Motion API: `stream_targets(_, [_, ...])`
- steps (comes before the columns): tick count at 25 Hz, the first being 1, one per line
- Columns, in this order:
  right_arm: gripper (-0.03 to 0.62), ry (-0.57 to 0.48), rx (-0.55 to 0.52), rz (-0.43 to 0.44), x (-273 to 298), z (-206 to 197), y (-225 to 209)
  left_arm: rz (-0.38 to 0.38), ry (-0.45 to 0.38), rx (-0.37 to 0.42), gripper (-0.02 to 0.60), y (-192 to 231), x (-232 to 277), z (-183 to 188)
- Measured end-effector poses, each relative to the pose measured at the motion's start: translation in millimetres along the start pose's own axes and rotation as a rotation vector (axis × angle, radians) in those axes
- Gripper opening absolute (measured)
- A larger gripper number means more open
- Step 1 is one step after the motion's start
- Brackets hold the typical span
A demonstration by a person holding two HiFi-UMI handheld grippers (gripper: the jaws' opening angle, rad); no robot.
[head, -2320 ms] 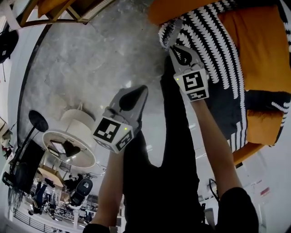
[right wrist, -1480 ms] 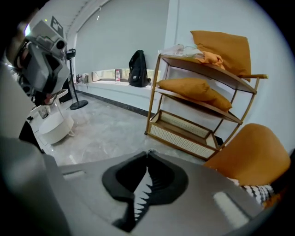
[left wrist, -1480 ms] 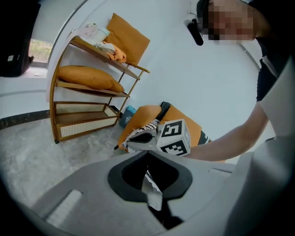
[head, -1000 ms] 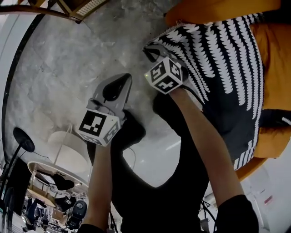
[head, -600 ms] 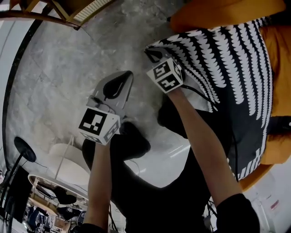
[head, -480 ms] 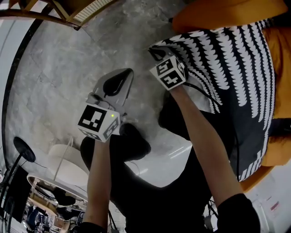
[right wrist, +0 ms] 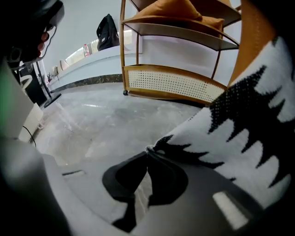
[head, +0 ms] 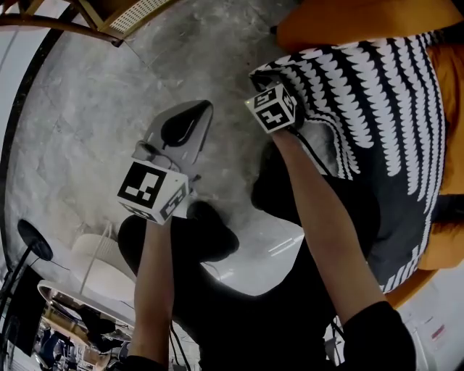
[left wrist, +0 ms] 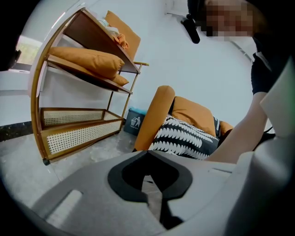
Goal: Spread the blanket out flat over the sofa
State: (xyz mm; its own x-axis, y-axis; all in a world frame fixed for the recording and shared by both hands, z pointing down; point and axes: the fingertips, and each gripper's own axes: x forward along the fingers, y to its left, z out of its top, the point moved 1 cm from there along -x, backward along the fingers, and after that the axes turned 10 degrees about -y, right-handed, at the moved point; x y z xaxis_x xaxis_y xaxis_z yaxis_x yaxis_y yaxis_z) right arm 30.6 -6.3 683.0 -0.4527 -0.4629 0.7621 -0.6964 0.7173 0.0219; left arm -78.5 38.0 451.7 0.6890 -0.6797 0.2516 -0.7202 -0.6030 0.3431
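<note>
The right hand-held gripper [head: 259, 78] has drawn the blanket [head: 362, 94] wider across the sofa [head: 341, 22].

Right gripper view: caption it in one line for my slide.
Right gripper, jaws shut on the edge of the black-and-white blanket, above a grey floor.

Free floor [head: 94, 94] — rack [left wrist: 78, 124] left, sofa [head: 348, 18] right

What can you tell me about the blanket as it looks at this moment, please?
The blanket looks knitted, black with rows of white leaf-like marks. It lies draped over the orange sofa, uneven and not yet spread flat. One corner is lifted off the sofa and held out over the grey floor. There the right gripper is shut on its edge.
</note>
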Motion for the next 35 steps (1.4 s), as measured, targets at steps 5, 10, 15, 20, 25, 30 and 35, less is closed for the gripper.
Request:
stream_targets(5, [0.006,0.039,0.013,-0.004,0.2,-15.6,0.0,0.001,0.008,0.009,0.011,-4.5,-7.7,-0.5])
stream_targets(10, [0.008,0.081,-0.018,-0.008,-5.4,-17.9,1.2,0.021,0.01,-0.001,0.011,-13.2,-14.2,16.1])
stream_targets(15, [0.02,0.085,-0.113,-0.036,-26.3,2.0,5.0,0.045,0.048,-0.027,0.011,-29.6,-35.4,31.8])
stream_targets(20, [0.052,0.106,-0.091,-0.023,-58.3,11.9,6.8,0.076,0.078,-0.052,0.011,-48.0,-54.7,56.3])
stream_targets(25, [0.055,0.105,-0.099,0.004,-102.4,38.7,9.0,0.103,0.084,-0.096,0.011,-68.1,-73.8,93.7])
stream_targets(30, [0.055,0.096,-0.082,0.025,-151.0,65.5,14.0,0.124,0.101,-0.123,0.011,-92.4,-90.6,126.6])
stream_targets(35, [0.055,0.029,-0.094,0.045,-208.6,121.5,18.0,0.129,0.11,-0.115,0.011,-122.9,-101.7,174.6])
